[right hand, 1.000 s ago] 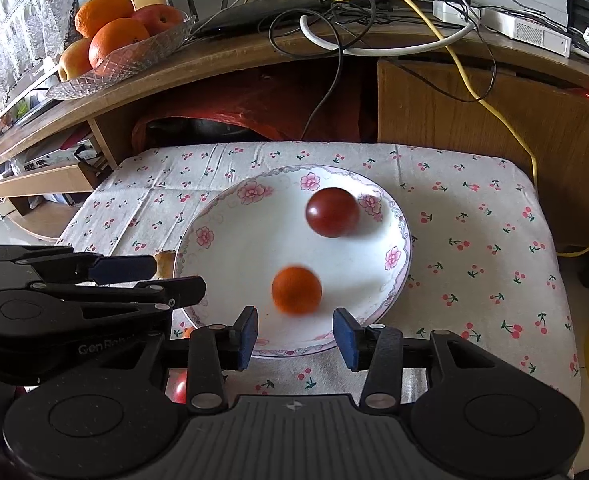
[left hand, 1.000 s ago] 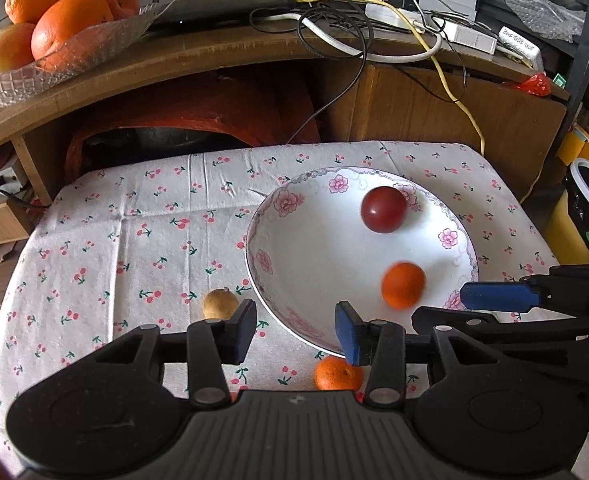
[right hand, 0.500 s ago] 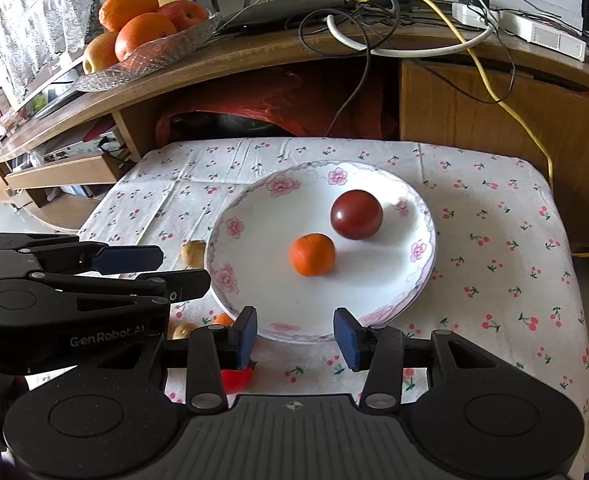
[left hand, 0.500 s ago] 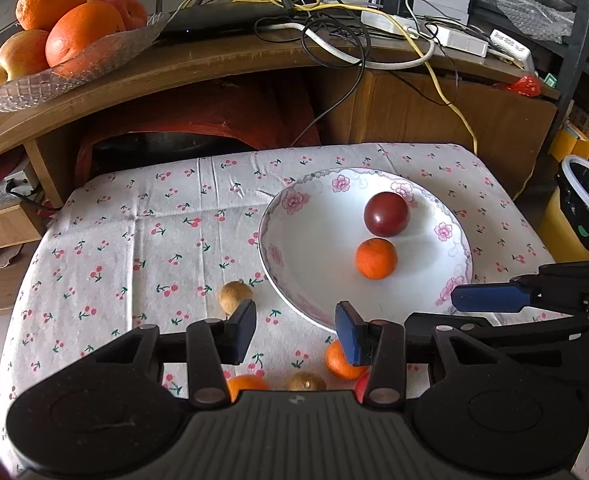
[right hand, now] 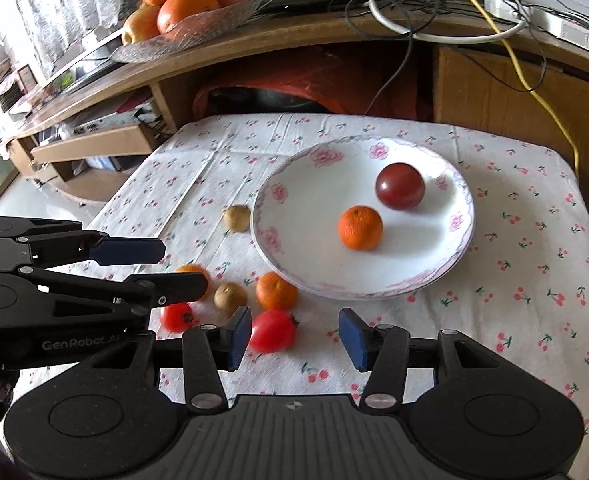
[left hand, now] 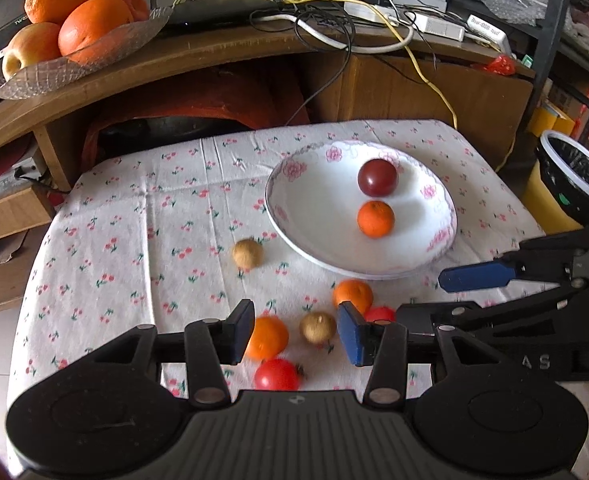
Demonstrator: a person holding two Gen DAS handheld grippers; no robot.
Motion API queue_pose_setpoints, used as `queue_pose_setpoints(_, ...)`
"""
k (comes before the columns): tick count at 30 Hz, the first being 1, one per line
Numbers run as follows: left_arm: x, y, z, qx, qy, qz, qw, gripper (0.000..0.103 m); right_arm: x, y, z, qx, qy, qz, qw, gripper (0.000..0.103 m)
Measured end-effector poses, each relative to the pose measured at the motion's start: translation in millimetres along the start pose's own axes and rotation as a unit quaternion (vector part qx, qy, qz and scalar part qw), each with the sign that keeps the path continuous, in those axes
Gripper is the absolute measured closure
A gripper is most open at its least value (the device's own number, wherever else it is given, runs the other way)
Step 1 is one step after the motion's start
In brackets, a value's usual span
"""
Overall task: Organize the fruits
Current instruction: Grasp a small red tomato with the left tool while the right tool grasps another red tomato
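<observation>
White china with a pink flower rim, the plate [right hand: 460,216] sits to the right of centre on the cherry-print tablecloth [left hand: 134,220], and it already holds a dark red fruit [right hand: 400,185] with a small orange [right hand: 360,227] just nearer than it. That makes it the likely collecting spot.

You hold both tools empty over the near edge. Your left gripper [left hand: 294,336] has its jaws spread wide, and so does your right gripper [right hand: 294,336], which fits a fresh pick rather than a carry.

Loose fruit clusters just near of the plate: two oranges [left hand: 353,295], a brown round fruit [left hand: 316,327] and two red tomatoes [right hand: 272,330]. Another brown fruit [left hand: 247,254] lies apart, just left of the rim. The closest tomato sits almost at your right gripper's left finger, probably the easiest grab.
</observation>
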State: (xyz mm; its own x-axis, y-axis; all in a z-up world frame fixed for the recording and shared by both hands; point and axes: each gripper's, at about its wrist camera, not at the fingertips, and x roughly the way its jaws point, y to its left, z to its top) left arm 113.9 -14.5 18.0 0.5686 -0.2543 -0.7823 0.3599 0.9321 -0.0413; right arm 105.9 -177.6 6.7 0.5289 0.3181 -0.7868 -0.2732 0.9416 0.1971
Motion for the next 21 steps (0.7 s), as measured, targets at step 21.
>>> queue_pose_setpoints(21, 17.1, 12.5, -33.0, 0.010, 0.042, 0.002, 0.9990, 0.045, 29.7, 12.7, -11.4, -0.021, 0.037, 0.004, 0.999, 0.057)
